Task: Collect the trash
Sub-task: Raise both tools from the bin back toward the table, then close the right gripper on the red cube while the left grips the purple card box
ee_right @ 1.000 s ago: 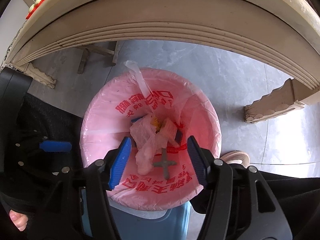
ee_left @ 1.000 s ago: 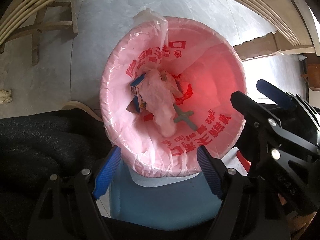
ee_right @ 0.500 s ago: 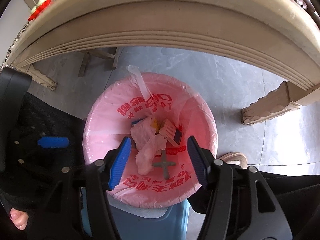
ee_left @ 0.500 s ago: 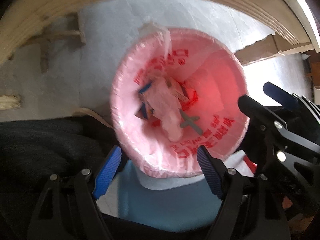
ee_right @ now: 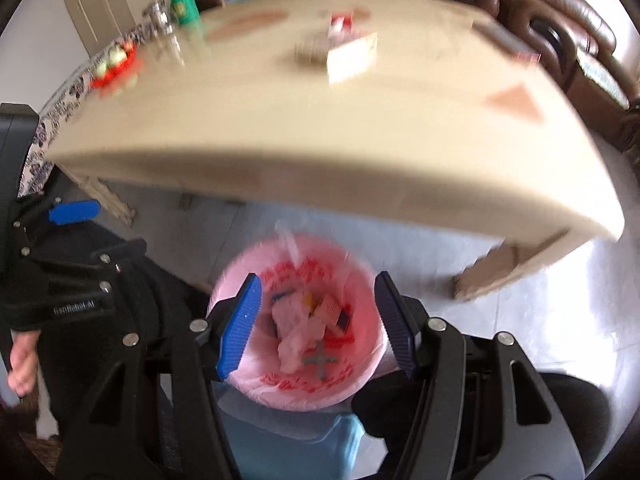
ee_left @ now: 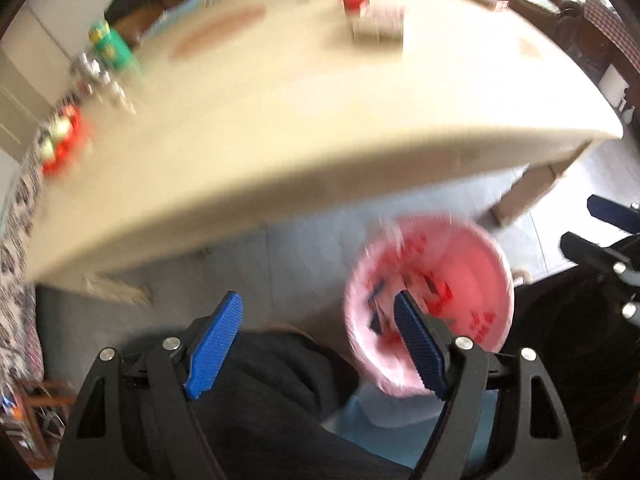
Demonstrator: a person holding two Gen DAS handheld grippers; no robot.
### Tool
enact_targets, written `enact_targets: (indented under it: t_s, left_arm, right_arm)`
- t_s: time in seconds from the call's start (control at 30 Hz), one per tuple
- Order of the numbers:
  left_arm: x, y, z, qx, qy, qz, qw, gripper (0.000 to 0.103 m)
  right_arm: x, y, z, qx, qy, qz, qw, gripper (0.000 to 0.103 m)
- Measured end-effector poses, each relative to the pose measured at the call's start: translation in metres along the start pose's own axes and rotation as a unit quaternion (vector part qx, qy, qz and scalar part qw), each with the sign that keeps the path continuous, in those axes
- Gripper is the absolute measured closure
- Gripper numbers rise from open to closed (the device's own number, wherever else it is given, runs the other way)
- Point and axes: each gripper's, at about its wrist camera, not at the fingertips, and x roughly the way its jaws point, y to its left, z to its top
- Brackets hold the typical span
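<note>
A blue bin [ee_right: 296, 436] lined with a pink bag [ee_right: 352, 380] stands on the floor below the table; inside lie a crumpled pink wrapper [ee_right: 296, 332], small cartons and a grey cross-shaped piece [ee_right: 320, 360]. My right gripper [ee_right: 318, 316] hangs open high above the bin, nothing between its blue pads. My left gripper [ee_left: 318, 340] is open too, empty, off to the left of the pink bag [ee_left: 460, 292] and over a dark trouser leg [ee_left: 272, 392]. On the beige table [ee_left: 300, 128] lies a red-and-white box [ee_left: 372, 16], also blurred as the box [ee_right: 350, 50] in the right wrist view.
A green can [ee_right: 185, 4], glasses [ee_right: 162, 26] and red fruit-like items [ee_right: 116, 66] stand at the table's far left. A brown sofa [ee_right: 560, 28] lies behind it. Table legs [ee_right: 500, 268] stand on the grey tiled floor [ee_right: 540, 320]. A person's hand [ee_right: 22, 356] shows at left.
Both grippers rose well above the bin and tilted up, so the tabletop came into view. The bin shrank in both views; in the left view it slid to the right. Openings look the same.
</note>
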Motion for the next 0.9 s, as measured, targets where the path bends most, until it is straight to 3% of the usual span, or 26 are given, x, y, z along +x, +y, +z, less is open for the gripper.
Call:
enact_targets:
  t_s: [0.2, 0.23, 0.27, 0.47, 0.53, 0.63, 0.7, 0.8, 0.9]
  left_arm:
    - [-0.045, 0.009, 0.063, 0.029, -0.051, 0.016, 0.9982, 0.021]
    - [-0.05, 0.006, 0.074, 0.034, -0.058, 0.019, 0.9975, 0.021]
    - [-0.055, 0.004, 0.086, 0.045, -0.068, 0.016, 0.9965, 0.02]
    - [-0.059, -0.014, 0.136, 0.085, -0.078, -0.031, 0.9929, 0.019]
    - [-0.052, -0.014, 0.151, 0.084, -0.076, -0.046, 0.9926, 0.019]
    - [-0.038, -0.019, 0.176, 0.087, -0.068, -0.072, 0.9912, 0.019]
    - [-0.025, -0.02, 0.191, 0.076, -0.06, -0.079, 0.9922, 0.019]
    - [-0.003, -0.017, 0.209, 0.053, -0.045, -0.112, 0.9912, 0.019]
    - [0.016, -0.012, 0.223, 0.035, -0.043, -0.108, 0.9926, 0.019]
  right_arm:
    - [-0.051, -0.022, 0.078, -0.009, -0.041, 0.001, 0.999, 0.043]
    - [-0.058, -0.026, 0.098, -0.012, -0.043, 0.005, 0.999, 0.039]
    - [-0.06, -0.028, 0.113, -0.013, -0.042, 0.009, 0.999, 0.035]
    - [-0.054, -0.039, 0.213, -0.013, -0.025, 0.015, 0.999, 0.034]
    - [-0.038, -0.044, 0.244, -0.008, 0.006, 0.045, 0.999, 0.034]
    - [-0.009, -0.051, 0.287, 0.006, 0.026, 0.047, 0.999, 0.034]
    - [0.01, -0.055, 0.304, 0.014, 0.031, 0.035, 0.999, 0.034]
    - [0.049, -0.06, 0.323, 0.023, 0.064, 0.053, 0.996, 0.034]
    - [0.087, -0.068, 0.337, 0.036, 0.095, 0.066, 0.993, 0.034]
